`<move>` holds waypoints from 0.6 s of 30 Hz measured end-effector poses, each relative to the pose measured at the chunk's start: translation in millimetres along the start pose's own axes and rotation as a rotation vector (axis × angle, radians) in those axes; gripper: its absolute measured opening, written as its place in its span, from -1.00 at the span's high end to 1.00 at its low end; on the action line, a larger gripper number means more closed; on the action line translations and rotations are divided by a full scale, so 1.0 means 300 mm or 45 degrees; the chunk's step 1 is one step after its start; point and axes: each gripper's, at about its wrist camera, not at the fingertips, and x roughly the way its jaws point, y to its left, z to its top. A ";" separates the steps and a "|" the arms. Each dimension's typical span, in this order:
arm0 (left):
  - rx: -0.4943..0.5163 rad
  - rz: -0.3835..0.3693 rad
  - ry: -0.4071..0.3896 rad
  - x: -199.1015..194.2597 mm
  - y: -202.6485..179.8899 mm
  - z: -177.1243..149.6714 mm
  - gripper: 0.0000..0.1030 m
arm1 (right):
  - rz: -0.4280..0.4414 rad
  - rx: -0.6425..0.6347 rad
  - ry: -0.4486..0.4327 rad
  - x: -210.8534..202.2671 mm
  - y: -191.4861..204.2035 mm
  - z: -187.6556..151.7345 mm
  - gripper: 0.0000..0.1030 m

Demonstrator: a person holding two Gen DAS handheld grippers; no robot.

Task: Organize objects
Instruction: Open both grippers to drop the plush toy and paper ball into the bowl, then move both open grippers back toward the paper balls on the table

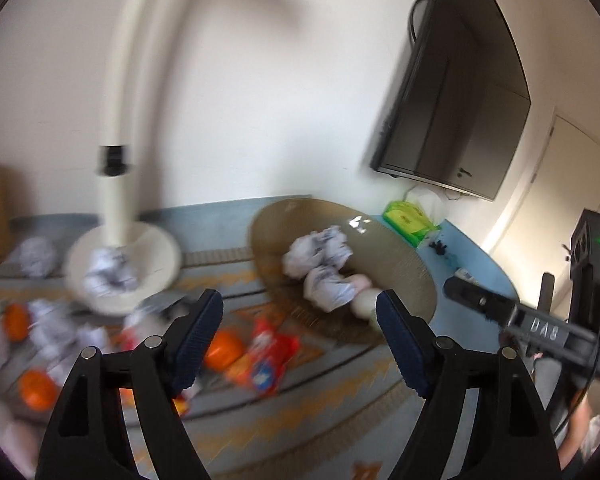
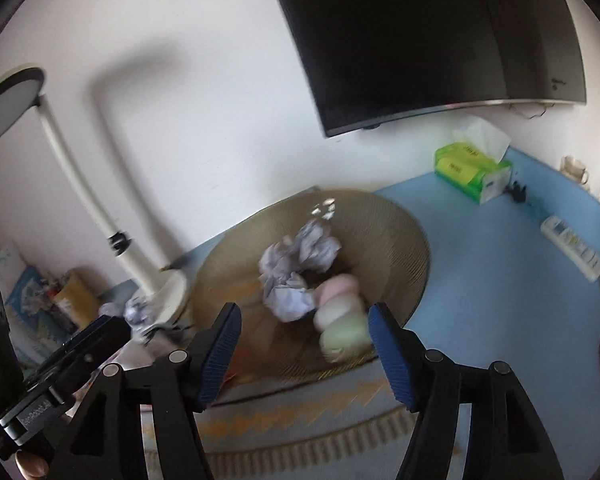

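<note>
Blurring hides the crumpled papers (image 1: 320,252) in the basket (image 1: 404,276).

Left gripper (image 1: 300,312) black with ribbed dark-blue pads (image 1: 198,340), silver pivot pins, right gripper (image 2: 302,334) matching

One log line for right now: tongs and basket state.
left tongs: open, empty | right tongs: open, empty | basket: crumpled paper balls, pastel balls | oranges: outside

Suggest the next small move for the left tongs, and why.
Probably swing the left tongs, open and empty, down-left to the nearest orange. Paper balls already lie in the woven basket; oranges and paper remain scattered on the mat.
</note>
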 end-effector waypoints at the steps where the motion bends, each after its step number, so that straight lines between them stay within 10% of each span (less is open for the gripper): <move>1: 0.003 0.041 -0.012 -0.058 0.019 -0.030 -0.51 | 0.013 -0.015 -0.001 -0.017 0.023 -0.015 -0.26; 9: -0.123 0.266 -0.134 -0.407 0.215 -0.220 -0.52 | 0.208 -0.148 -0.020 -0.123 0.256 -0.134 -0.26; 18: -0.299 0.404 -0.028 -0.378 0.448 -0.465 -0.52 | 0.176 -0.288 0.131 0.080 0.382 -0.455 -0.26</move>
